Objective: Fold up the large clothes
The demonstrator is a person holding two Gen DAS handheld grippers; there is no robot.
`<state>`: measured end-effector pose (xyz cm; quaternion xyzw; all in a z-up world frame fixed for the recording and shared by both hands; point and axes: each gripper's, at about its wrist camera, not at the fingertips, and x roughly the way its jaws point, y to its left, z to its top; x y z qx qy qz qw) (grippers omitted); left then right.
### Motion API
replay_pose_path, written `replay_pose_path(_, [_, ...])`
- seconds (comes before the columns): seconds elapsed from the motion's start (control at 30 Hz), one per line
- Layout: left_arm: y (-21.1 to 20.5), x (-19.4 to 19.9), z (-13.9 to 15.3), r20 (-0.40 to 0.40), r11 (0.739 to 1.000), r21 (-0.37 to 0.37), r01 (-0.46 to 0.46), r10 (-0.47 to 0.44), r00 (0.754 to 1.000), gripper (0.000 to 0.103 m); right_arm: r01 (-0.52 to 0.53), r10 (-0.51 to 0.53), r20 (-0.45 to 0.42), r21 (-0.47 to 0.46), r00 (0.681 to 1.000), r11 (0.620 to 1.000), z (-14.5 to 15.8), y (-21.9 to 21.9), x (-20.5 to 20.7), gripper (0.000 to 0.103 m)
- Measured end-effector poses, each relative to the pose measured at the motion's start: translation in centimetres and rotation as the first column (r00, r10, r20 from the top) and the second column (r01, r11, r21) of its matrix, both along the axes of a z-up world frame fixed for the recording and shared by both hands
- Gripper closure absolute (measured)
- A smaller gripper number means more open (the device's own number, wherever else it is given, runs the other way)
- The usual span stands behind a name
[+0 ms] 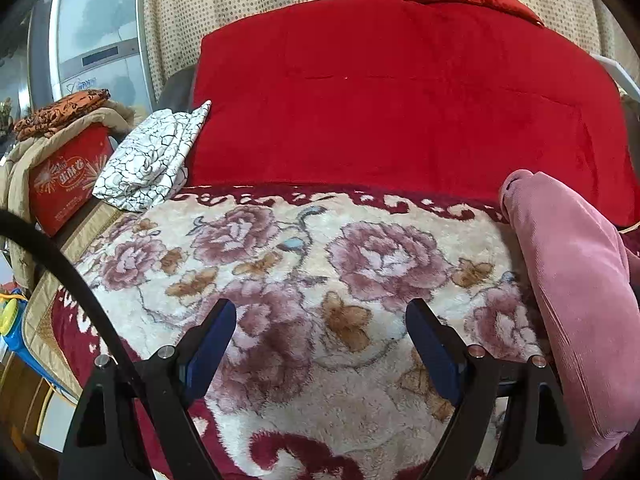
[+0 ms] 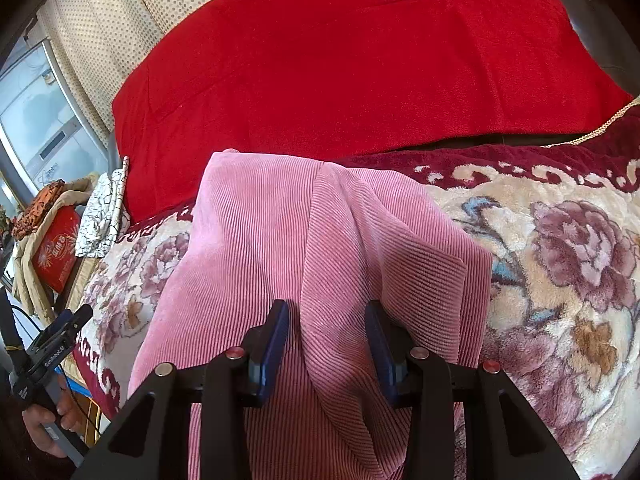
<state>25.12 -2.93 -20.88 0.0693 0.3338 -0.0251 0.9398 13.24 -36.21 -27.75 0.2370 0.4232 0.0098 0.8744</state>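
I am mid-fold on the pink corduroy garment [image 2: 320,264], which is draped in a raised ridge over the floral blanket [image 2: 560,248]. My right gripper [image 2: 326,344] is clenched on a thick bunched fold of it: the cloth fills the gap between the blue pads, so the jaws stand partly apart yet press on fabric. From that grip the garment runs away toward twelve o'clock and spills down at seven o'clock.

My left gripper [image 1: 320,340] is released, jaws wide, nothing between them, only blanket beneath. In its view the garment [image 1: 568,280] hangs at three o'clock, well off to the side.

As I judge it, the next move calls for bringing my left gripper across to a free edge, pinching it, then lifting both together to lay the fold flat.
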Motion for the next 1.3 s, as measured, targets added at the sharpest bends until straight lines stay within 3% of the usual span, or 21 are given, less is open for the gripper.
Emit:
replay_pose_path(0.23, [-0.9, -0.3, 0.1, -0.005, 0.999, -0.017, 0.027, -0.027, 1.0, 0.016, 0.001, -0.001, -0.002, -0.001, 1.0, 1.0, 0.2, 0.0, -0.1, 0.059])
replay_pose_path(0.4, [-3.8, -1.5, 0.6, -0.011, 0.979, -0.106, 0.175, -0.177, 0.984, 0.016, -0.021, 0.023, 0.03, -0.045, 0.999, 0.999, 2.0, 0.7, -1.5, 0.059])
replay_pose_path(0.5, [-6.1, -2.7, 1.2, -0.008, 0.938, -0.173, 0.299, -0.305, 0.952, 0.016, -0.032, 0.035, 0.061, -0.046, 0.998, 0.998, 3.3, 0.9, -2.7, 0.06])
replay_pose_path(0.63, [-9.3, -4.5, 1.8, 0.007, 0.896, -0.174, 0.409, -0.414, 0.91, 0.016, -0.029, 0.033, 0.085, -0.04, 0.996, 0.999, 4.2, 0.8, -4.8, 0.06])
replay_pose_path(0.8, [-12.5, -6.8, 1.2, -0.016, 0.858, -0.097, 0.505, -0.509, 0.861, 0.016, -0.048, 0.052, 0.118, -0.04, 0.992, 0.998, 4.7, 1.2, -8.3, 0.06])
replay_pose_path(0.87, [-13.7, -7.6, 0.0, -0.077, 0.83, -0.033, 0.556, -0.557, 0.827, 0.016, -0.067, 0.071, 0.128, -0.033, 0.989, 0.997, 4.7, 1.7, -9.4, 0.06])
replay_pose_path(0.93, [-14.3, -8.5, -1.4, -0.093, 0.832, 0.055, 0.552, -0.546, 0.832, 0.016, -0.101, 0.103, 0.082, -0.025, 0.991, 0.995, 3.4, 2.5, -9.8, 0.06])
replay_pose_path(1.03, [-14.4, -9.1, -1.8, -0.084, 0.824, 0.079, 0.561, -0.555, 0.827, 0.016, -0.137, 0.138, 0.008, -0.067, 0.99, 0.988, 1.0, 4.1, -9.7, 0.059])
replay_pose_path(1.1, [-14.1, -9.0, -1.8, -0.068, 0.836, 0.064, 0.545, -0.541, 0.838, 0.016, -0.147, 0.149, 0.009, -0.111, 0.989, 0.983, 1.1, 4.8, -9.5, 0.059])
replay_pose_path(1.3, [-12.7, -10.3, 0.0, -0.018, 0.878, 0.031, 0.478, -0.477, 0.879, 0.016, -0.076, 0.08, 0.05, -0.08, 0.996, 0.994, 3.6, 3.7, -11.1, 0.058])
